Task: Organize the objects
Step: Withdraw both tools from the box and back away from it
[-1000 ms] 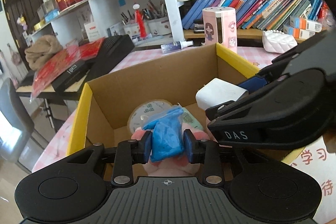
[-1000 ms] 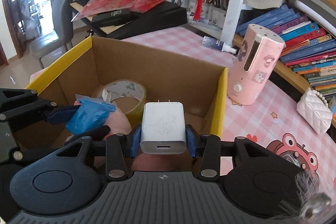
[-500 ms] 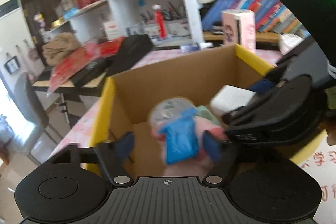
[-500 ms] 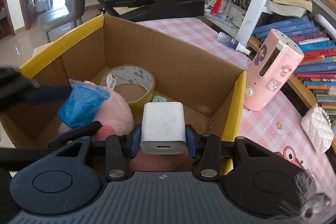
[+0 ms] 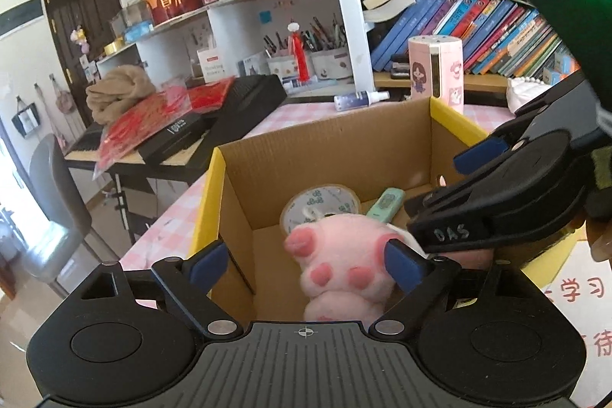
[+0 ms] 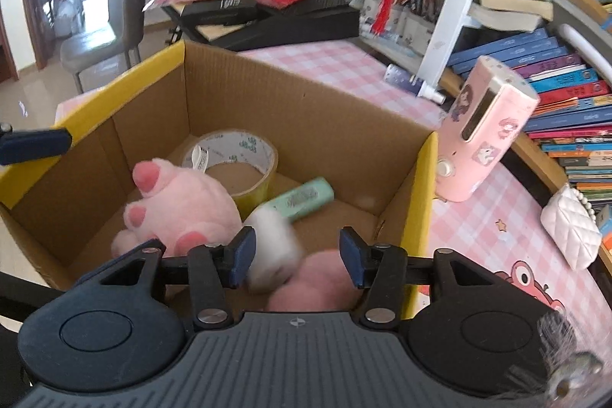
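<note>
both grippers are letting go over the box (image 6: pixel 424 186), and that is what is changing from a second ago. the left gripper (image 5: pixel 306 260), which was clamping a blue bag a second ago, is now spreading its jaws wide with nothing pressed between them; the blue bag is no longer showing in either view (it may be lying behind the plush, i cannot tell). the right gripper (image 6: pixel 294 255) is opening too, and the white charger (image 6: pixel 273 255) it was pinching a second ago is slipping out as a blurred shape, just beside the left pad and no longer squeezed, dropping toward the box's near edge. inside the box the pink plush (image 6: pixel 179 213) is lying toward the near left corner, the tape roll (image 6: pixel 231 163) is sitting against the far wall, and the green eraser (image 6: pixel 302 197) is lying between the tape roll and the right wall. so both carried items appear to be going into the box, which judging by this means this round of tidying is finishing. a pink dispenser (image 6: pixel 478 136), a spray bottle (image 6: pixel 413 81) and a white purse (image 6: pixel 573 228) are standing outside the box on the checked table (image 6: pixel 497 228), possibly the next things to collect.
</note>
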Demonstrator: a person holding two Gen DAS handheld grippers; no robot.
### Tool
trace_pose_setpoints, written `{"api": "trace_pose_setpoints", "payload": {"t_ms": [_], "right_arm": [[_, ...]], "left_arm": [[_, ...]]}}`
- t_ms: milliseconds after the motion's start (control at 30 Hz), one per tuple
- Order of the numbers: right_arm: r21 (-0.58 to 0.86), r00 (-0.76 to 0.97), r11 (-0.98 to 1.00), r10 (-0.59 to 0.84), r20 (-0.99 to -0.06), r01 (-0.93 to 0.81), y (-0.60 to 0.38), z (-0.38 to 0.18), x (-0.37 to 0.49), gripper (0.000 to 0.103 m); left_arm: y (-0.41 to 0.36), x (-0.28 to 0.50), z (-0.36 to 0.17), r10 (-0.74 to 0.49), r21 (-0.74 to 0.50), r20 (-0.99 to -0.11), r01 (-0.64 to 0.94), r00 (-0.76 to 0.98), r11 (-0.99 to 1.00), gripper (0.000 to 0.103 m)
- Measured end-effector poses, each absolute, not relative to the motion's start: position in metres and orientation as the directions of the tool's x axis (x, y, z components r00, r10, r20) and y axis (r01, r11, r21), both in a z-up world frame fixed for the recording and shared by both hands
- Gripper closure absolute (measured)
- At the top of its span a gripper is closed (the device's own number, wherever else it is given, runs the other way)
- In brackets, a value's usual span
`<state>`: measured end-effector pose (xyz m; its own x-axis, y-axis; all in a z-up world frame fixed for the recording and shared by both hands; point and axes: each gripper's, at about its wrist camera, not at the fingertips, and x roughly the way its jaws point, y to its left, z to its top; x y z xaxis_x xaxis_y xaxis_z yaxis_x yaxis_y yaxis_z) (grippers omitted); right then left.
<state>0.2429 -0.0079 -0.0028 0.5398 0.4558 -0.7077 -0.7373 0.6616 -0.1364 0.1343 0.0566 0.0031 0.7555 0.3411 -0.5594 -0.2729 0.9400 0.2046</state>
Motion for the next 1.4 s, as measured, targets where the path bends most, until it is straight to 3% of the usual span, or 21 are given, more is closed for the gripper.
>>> {"api": "trace_pose_setpoints", "payload": {"t_ms": [600,1400], "right_arm": [[-0.055,0.773,0.873,0.398,-0.494,-0.484,-0.093,0.043,0.168,0.037],[-0.072,0.745,0.915,0.275,-0.607,-0.397,-0.109,0.003,0.052,0.024]], "left_arm": [[0.060,0.065,0.032,0.312,0.068,-0.497,-0.323,0.809,0.944,0.008],[0.058,-0.009,0.012,0.237,0.013,-0.609,-0.289,0.757,0.957,0.007]]}}
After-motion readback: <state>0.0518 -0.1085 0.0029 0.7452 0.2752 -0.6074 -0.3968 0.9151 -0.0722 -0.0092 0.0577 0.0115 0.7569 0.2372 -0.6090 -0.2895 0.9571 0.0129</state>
